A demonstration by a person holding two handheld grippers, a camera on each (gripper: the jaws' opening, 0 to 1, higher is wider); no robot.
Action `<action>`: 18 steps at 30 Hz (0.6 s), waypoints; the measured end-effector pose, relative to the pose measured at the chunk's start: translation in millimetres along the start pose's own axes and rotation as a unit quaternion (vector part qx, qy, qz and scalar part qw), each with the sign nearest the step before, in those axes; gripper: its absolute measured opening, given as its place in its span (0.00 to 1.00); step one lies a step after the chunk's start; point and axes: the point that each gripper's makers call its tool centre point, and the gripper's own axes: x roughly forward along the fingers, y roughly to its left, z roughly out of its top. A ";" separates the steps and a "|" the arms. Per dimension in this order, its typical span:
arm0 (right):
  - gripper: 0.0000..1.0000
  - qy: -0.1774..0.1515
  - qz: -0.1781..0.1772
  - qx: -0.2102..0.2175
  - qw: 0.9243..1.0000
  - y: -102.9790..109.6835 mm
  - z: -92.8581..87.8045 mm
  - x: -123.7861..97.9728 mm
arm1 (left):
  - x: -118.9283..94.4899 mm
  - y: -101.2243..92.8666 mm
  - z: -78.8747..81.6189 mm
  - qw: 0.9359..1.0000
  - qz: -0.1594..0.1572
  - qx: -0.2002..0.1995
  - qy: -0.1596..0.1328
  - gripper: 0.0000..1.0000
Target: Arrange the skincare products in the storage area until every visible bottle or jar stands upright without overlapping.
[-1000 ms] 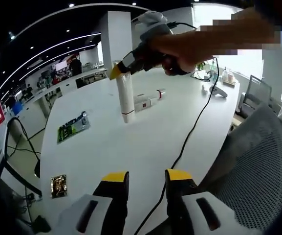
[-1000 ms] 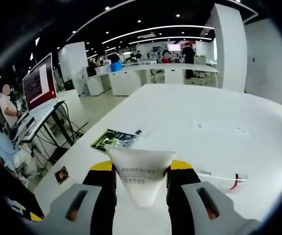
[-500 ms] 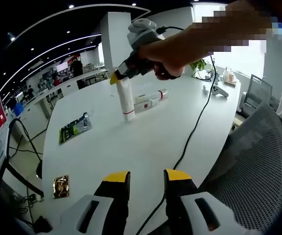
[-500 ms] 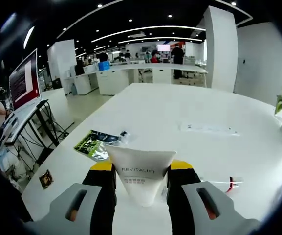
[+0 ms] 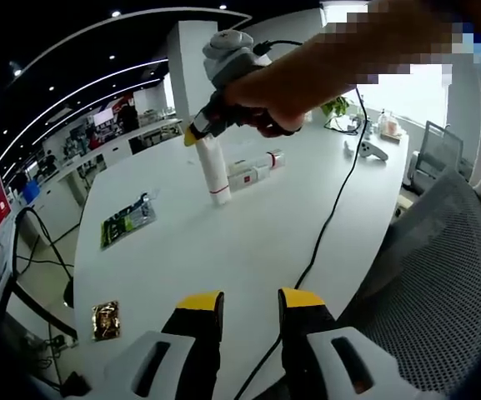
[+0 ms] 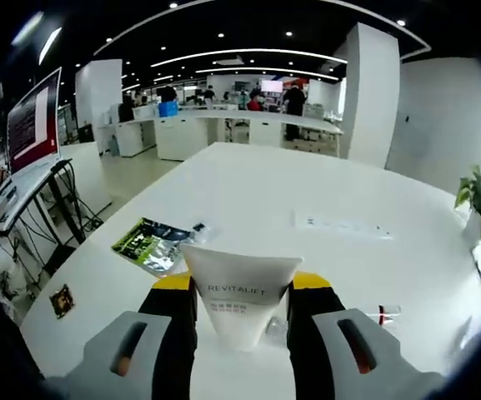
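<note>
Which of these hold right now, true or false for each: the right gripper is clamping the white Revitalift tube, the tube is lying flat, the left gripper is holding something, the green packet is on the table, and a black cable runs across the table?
1. The right gripper is shut on the white Revitalift tube. True.
2. The tube lies flat on the white table. False: in the left gripper view it stands upright with its cap on the table, held at the top.
3. The left gripper holds a jar. False: nothing sits between its jaws.
4. The green foil packet lies flat on the table. True.
5. A black cable runs across the table. True.
</note>
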 end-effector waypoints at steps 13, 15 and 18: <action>0.51 0.018 0.025 0.031 0.999 1.0 0.6 -10.4 | -1.1 -1.9 2.6 1.000 -0.002 0.008 -0.007 0.27; 0.54 0.014 0.027 0.028 0.999 -0.5 3.2 -17.5 | -1.3 -3.1 2.8 1.000 -0.005 0.009 -0.008 0.27; 0.59 0.005 0.031 0.025 0.999 -4.2 3.3 -35.7 | -2.0 -4.8 4.0 1.000 -0.006 0.015 -0.011 0.27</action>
